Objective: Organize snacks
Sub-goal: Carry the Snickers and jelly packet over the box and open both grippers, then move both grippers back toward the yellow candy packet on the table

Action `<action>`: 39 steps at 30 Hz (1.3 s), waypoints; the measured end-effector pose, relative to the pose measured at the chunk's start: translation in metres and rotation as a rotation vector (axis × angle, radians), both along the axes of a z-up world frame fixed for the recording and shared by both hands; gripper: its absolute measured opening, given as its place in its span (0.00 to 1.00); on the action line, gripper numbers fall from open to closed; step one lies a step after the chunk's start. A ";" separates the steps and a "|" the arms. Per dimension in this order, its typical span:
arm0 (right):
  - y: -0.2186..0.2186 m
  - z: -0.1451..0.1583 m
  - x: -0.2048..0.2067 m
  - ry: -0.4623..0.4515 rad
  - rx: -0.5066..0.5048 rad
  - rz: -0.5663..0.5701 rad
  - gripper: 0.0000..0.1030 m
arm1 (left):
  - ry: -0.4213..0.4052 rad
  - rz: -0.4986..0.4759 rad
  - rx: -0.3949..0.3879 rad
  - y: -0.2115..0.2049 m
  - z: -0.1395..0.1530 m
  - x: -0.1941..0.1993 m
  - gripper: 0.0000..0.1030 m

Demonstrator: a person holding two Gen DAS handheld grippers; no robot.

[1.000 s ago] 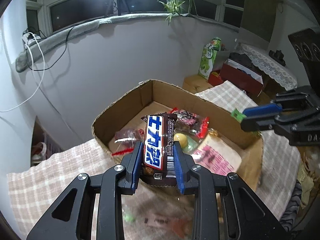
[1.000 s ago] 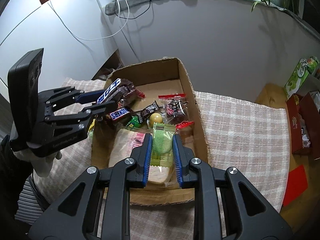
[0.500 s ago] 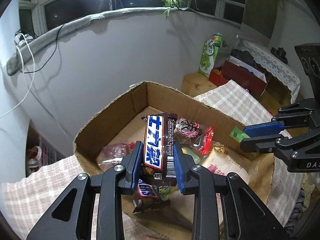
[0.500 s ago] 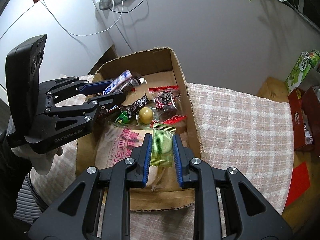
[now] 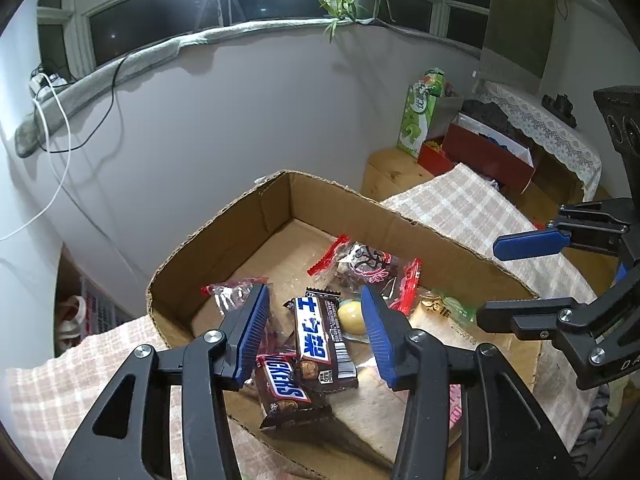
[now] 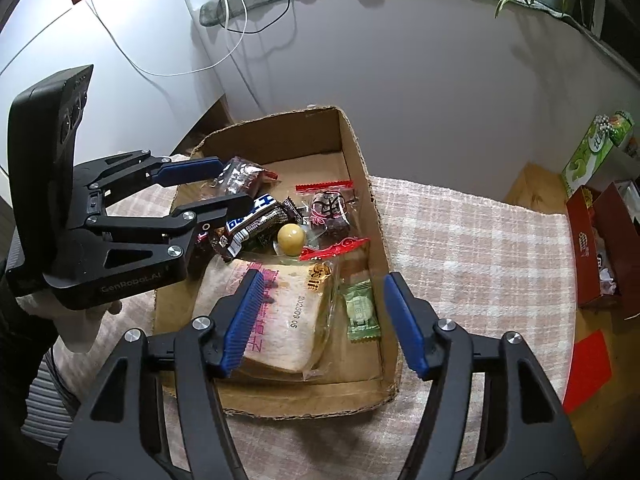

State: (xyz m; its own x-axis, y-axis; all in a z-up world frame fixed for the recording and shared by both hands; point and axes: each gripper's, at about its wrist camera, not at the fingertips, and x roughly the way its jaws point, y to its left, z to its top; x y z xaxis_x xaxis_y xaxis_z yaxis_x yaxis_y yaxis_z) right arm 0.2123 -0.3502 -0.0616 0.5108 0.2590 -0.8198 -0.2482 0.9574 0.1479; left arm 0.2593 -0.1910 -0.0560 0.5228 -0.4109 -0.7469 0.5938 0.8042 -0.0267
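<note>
Both grippers over cardboard box (image 6: 362, 184), fingers opening and gripping nothing: left gripper (image 5: 314, 334) above the blue-labelled chocolate bar (image 5: 316, 338) lying in the box, right gripper (image 6: 324, 322) above green candy packet (image 6: 361, 312) beside bread bag (image 6: 280, 316).

One cardboard box (image 6: 368, 200), sitting mid-frame in both views. Inside it: two Snickers bars, one with blue Chinese lettering (image 5: 316, 330) and one with the English logo (image 5: 286, 386) just below it. Two clear packets with red seals, one dark-filled (image 6: 330, 210) and one further left (image 5: 228, 292). One round yellow candy (image 6: 291, 235). One green wrapped sweet (image 6: 361, 312). One bagged slice of bread (image 6: 288, 320). Two claws over the box, left claw (image 5: 314, 338) and right claw (image 6: 326, 322).
</note>
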 end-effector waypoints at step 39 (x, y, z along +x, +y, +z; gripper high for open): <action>0.116 0.015 -0.136 -0.111 0.030 0.188 0.59 | -0.022 0.107 -0.047 0.142 0.024 -0.053 0.45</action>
